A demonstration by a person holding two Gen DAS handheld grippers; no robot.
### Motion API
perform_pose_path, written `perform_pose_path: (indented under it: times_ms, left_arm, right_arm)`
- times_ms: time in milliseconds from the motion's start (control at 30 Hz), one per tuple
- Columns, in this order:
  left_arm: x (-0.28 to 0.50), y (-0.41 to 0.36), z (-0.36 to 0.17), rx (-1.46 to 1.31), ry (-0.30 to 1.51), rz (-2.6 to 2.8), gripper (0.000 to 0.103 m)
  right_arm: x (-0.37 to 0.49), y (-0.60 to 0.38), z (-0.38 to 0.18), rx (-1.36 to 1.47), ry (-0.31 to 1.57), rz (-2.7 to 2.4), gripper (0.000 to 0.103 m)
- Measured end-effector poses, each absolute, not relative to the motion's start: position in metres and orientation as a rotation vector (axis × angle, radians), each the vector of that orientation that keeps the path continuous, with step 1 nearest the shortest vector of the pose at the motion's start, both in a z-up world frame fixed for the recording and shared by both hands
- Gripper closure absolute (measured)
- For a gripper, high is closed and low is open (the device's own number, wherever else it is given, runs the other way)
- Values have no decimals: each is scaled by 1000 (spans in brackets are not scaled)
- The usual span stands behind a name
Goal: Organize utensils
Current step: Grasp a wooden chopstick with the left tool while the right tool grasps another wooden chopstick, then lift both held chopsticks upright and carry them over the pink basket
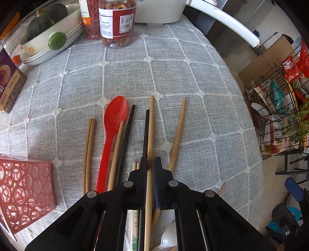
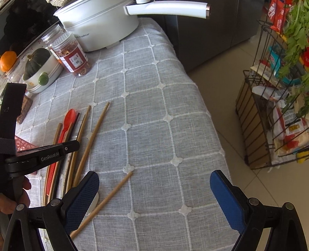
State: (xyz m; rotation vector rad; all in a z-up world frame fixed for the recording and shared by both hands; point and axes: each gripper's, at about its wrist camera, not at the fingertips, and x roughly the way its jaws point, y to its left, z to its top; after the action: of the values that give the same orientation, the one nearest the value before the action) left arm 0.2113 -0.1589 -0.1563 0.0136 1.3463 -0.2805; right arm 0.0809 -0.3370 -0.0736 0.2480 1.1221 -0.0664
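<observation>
The left gripper [image 1: 150, 164] points down at the cloth-covered surface [image 1: 173, 67], its fingers clamped on a wooden chopstick [image 1: 150, 135] lying among other chopsticks and a red spoon [image 1: 114, 123]. The right gripper [image 2: 154, 185] hovers nearby, fingers wide apart and empty.

Landmark: spoon [image 1: 115, 123], lying on the tablecloth [image 1: 193, 73], bowl end toward the far edge.

- Left of spoon: a pair of chopsticks [image 1: 89, 150], side by side and touching.
- Further left, near corner: openwork holder [image 1: 25, 191].
- Right of spoon, fanned out: single chopsticks, the outermost [image 1: 177, 135] angled away.
- Far behind spoon: jar [image 1: 115, 21], stacked bowls [image 1: 50, 44] to its left with a squash [image 1: 46, 18] inside, pot [image 1: 160, 11] to its right.
- Right of the table, on the floor: wire rack [image 1: 280, 108].
</observation>
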Motion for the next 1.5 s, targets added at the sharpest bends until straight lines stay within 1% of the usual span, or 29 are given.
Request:
perform_pose_path:
  times_ms: [267,300,333,467,667,833,933,1000,1067,1133,1200,1333,1500]
  left_arm:
    - [227,-173,-159,104,1365,-236,96]
    - [228,-174,-161,122,1369,-224,90]
    - [229,-175,-164,133,1379,-217,96]
    - [226,-170,-164,105,1358,-213,96]
    - [192,-128,-129,24,1282,-261,96]
    - [155,-93,-80,-45,1173,-294,96]
    - [129,-72,-49,-65,1093,-309,97]
    - [111,-61,-30,-71,1033,-309,97]
    - [97,-43,-19,-94,975,-310,97]
    - [84,-23,-13,-118,933,-295,97]
    - [76,-8,-11,-141,930,-293,97]
    - [78,6,-8,-129,904,-275,97]
    - [85,21,-15,-152,915,-266,97]
  right_arm:
    - [84,-339,-75,268,1124,-71,7]
    - [84,-338,-75,267,1126,-69,7]
    - [85,-337,-75,267,1126,-67,7]
    - [87,-335,-77,277,1133,-63,7]
    - [91,-328,-78,290,1135,-47,7]
    - [102,-312,-82,320,1153,-5,7]
    - [110,-298,-87,331,1162,28,13]
    - [117,-287,-92,338,1178,48,20]
    - [124,-276,-100,346,1202,70,25]
    - [131,-266,-109,353,1226,91,29]
    - [139,-255,-116,338,1239,103,35]
    - [151,-238,-128,302,1262,98,43]
    - [165,-226,-143,273,1280,49,56]
